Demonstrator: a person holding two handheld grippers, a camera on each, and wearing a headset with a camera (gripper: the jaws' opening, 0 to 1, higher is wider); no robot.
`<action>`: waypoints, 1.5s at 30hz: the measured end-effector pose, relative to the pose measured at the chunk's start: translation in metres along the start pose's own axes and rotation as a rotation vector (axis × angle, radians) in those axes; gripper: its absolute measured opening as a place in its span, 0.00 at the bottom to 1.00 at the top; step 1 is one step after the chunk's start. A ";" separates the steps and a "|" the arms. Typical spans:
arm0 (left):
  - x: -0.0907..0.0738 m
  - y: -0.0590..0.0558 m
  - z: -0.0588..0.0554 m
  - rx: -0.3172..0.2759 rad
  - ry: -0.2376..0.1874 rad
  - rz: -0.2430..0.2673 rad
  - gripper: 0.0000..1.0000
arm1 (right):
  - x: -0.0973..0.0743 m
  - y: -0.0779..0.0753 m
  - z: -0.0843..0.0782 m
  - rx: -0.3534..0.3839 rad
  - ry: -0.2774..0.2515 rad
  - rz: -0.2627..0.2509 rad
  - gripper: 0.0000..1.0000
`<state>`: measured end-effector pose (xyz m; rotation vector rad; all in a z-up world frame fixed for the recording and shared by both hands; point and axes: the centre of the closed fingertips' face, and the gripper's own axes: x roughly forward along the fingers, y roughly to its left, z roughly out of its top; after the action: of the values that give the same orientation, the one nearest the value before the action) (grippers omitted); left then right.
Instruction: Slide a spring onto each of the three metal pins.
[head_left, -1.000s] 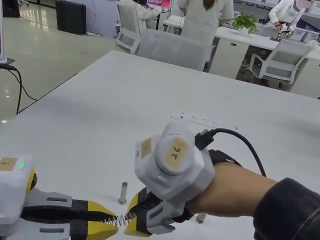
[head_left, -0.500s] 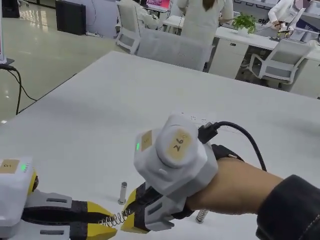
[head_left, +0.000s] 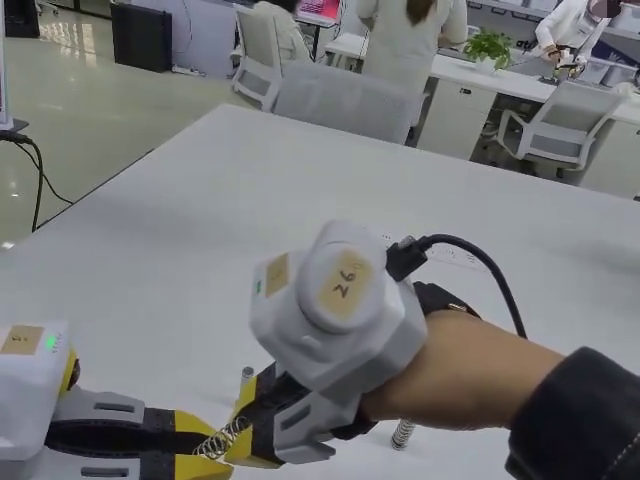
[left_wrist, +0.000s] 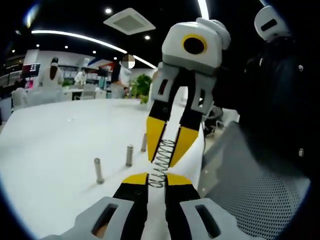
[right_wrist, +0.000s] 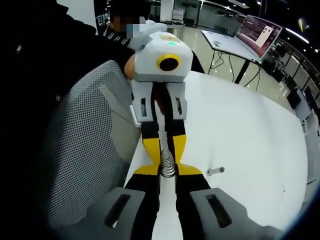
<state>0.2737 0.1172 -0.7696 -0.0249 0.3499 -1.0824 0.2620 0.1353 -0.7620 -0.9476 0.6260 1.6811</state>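
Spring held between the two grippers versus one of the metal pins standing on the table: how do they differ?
The spring is an open wire coil; the pin is a solid, smooth rod. The spring is held above the table, gripped at its ends by the left gripper and right gripper; the pin stands upright on the table, untouched. Both look like silvery metal.

Gripper views face each other, sharing the spring (left_wrist: 161, 162)

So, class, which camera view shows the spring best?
Left gripper view: the spring runs full length, coils distinct, from the left gripper to the right gripper. The right gripper view shows it foreshortened; the head view, a short low stretch.
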 end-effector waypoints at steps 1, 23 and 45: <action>0.000 0.000 0.000 -0.001 0.000 0.000 0.04 | 0.000 0.000 0.001 -0.003 0.001 0.000 0.08; 0.001 0.000 -0.004 0.003 0.010 0.000 0.04 | 0.004 0.001 0.012 -0.048 0.028 0.009 0.08; -0.003 0.014 -0.006 -0.024 -0.004 0.066 0.21 | -0.003 -0.013 -0.002 -0.025 0.067 -0.025 0.08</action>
<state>0.2822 0.1276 -0.7772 -0.0365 0.3573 -1.0125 0.2748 0.1364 -0.7599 -1.0300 0.6361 1.6436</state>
